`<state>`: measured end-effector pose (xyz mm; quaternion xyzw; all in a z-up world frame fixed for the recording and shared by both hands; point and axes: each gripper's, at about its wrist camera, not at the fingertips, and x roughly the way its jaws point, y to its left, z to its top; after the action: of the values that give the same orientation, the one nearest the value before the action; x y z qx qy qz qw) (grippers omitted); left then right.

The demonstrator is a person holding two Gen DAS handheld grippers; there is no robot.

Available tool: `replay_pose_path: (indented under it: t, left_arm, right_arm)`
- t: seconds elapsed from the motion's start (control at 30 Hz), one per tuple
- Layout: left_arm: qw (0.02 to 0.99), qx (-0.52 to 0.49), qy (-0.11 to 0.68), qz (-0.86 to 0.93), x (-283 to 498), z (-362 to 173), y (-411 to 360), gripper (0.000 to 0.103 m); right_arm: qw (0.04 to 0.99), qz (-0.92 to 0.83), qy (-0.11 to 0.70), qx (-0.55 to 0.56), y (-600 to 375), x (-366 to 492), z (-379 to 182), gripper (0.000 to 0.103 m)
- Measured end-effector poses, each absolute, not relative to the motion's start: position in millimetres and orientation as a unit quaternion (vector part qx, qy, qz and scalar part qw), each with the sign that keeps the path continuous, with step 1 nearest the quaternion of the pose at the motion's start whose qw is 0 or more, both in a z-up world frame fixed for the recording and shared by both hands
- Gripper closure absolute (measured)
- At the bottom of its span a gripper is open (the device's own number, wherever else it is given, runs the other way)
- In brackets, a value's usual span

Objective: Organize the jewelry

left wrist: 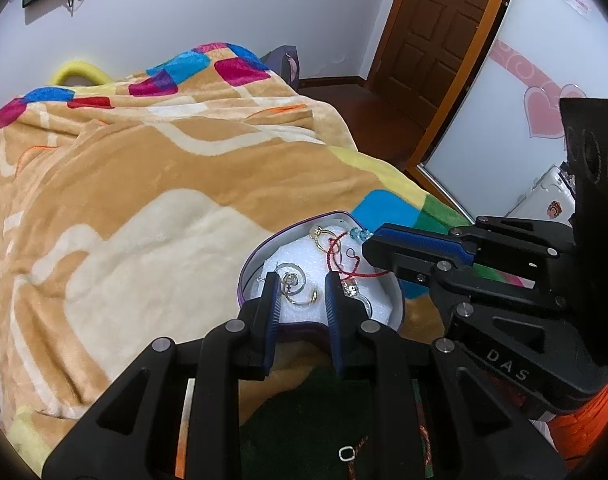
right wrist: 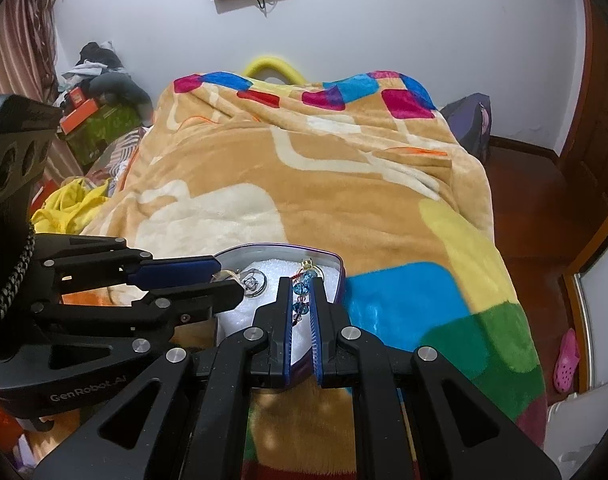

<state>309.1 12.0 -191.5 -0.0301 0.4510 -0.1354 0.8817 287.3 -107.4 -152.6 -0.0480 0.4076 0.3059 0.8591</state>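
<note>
A purple heart-shaped tin (left wrist: 251, 257) with white foam inside lies on the bed and holds several pieces of jewelry: silver and gold rings (left wrist: 298, 285), a gold ring (left wrist: 319, 233) and a red cord (left wrist: 337, 258). My left gripper (left wrist: 302, 282) is open over the tin's near side, its fingers either side of the rings. My right gripper (right wrist: 302, 286) is shut on a blue bead string (right wrist: 302, 289) over the tin (right wrist: 339, 268). The beads also show in the left wrist view (left wrist: 359, 234), at the right gripper's tip (left wrist: 369, 240).
The tin rests on a tan plush blanket (left wrist: 144, 184) with coloured squares covering the bed. A wooden door (left wrist: 435, 32) and a floor strip lie to the right. Clutter and boxes (right wrist: 100, 120) sit left of the bed. A pink shoe (right wrist: 565, 360) lies on the floor.
</note>
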Motion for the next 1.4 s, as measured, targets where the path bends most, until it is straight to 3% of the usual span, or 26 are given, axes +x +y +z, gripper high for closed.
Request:
replay_pose_path:
  t: [0.27, 0.4, 0.5, 0.83, 1.4]
  left_arm:
    - [0.892, -0.018, 0.433, -0.129, 292.4, -169.8, 14.2, 0.079]
    - [0.897, -0.017, 0.424, -0.123, 281.4, -158.7, 19.8, 0.071]
    - [0.899, -0.012, 0.421, -0.118, 270.9, -152.3, 21.7, 0.071]
    - [0.899, -0.016, 0.424, -0.107, 236.8, -146.9, 30.9, 0.068]
    - [0.863, -0.010, 0.496, -0.101, 202.8, -205.7, 40.5, 0.067]
  right_arm:
    - [0.864, 0.304, 0.399, -0.041, -112.3, 279.3, -138.1, 0.092]
    - [0.871, 0.302, 0.387, -0.040, -116.6, 269.3, -127.0, 0.081]
    - [0.875, 0.302, 0.376, -0.037, -119.6, 259.9, -119.1, 0.074]
    - [0.877, 0.304, 0.369, -0.045, -121.7, 228.5, -116.2, 0.074]
    - [0.834, 0.323, 0.437, -0.098, -95.7, 202.6, -195.0, 0.074]
